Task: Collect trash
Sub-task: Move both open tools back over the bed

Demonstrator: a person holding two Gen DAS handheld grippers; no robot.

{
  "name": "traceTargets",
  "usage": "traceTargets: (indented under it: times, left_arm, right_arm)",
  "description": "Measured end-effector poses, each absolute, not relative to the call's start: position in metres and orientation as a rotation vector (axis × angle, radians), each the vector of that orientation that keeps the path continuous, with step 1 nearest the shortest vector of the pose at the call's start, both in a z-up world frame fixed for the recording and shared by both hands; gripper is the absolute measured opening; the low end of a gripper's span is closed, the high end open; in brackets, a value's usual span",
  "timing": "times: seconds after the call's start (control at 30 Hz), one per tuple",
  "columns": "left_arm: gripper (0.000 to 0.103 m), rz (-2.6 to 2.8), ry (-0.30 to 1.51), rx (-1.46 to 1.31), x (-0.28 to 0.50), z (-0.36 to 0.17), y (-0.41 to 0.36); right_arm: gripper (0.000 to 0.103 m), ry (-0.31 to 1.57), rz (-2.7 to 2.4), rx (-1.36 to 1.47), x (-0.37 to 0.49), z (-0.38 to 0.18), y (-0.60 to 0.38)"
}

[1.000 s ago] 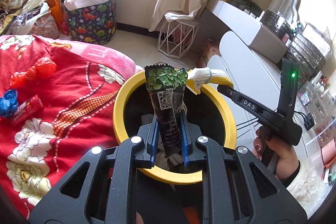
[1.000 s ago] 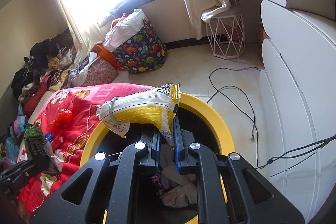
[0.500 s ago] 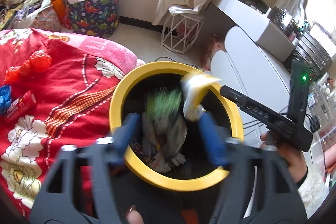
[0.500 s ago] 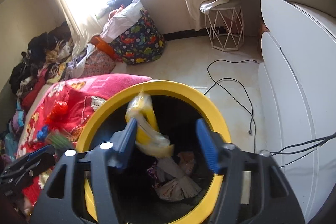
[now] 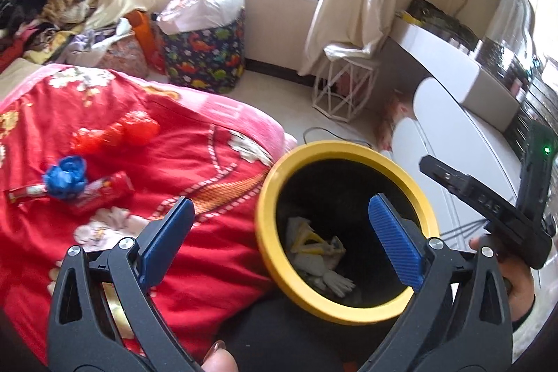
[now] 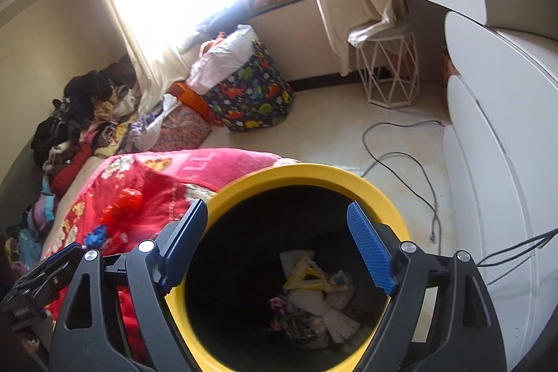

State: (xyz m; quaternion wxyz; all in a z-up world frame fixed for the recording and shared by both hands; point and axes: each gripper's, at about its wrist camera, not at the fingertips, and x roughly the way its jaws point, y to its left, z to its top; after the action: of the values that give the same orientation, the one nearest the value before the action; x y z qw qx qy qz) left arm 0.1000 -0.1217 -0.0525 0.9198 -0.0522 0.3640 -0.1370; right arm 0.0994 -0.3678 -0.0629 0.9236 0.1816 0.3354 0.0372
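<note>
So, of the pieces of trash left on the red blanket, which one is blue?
The crumpled blue wrapper. It lies on the long red packet, and the shiny red wrapper sits farther up the red blanket.

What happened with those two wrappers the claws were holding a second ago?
Both were let go: the left gripper and right gripper are opening, nothing between their jaws, and the yellow-white wrapper lies in the yellow bin. The red wrappers on the blanket stayed put.
</note>
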Motion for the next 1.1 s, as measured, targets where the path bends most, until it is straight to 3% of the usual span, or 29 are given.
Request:
traceTargets:
  times: [0.07,1.1]
  left_arm:
    - [0.092,-0.259,0.733,-0.114,0.1,-0.048,-0.113]
    - [0.092,-0.007,0.63,-0.257,0.098,-0.031,0.016]
  right_arm:
    - [0.084,0.679,0.091,0.372,0.099,-0.059,-0.362]
    - [0.084,0.694,0.314,0.236,0.117,-0.035,-0.227]
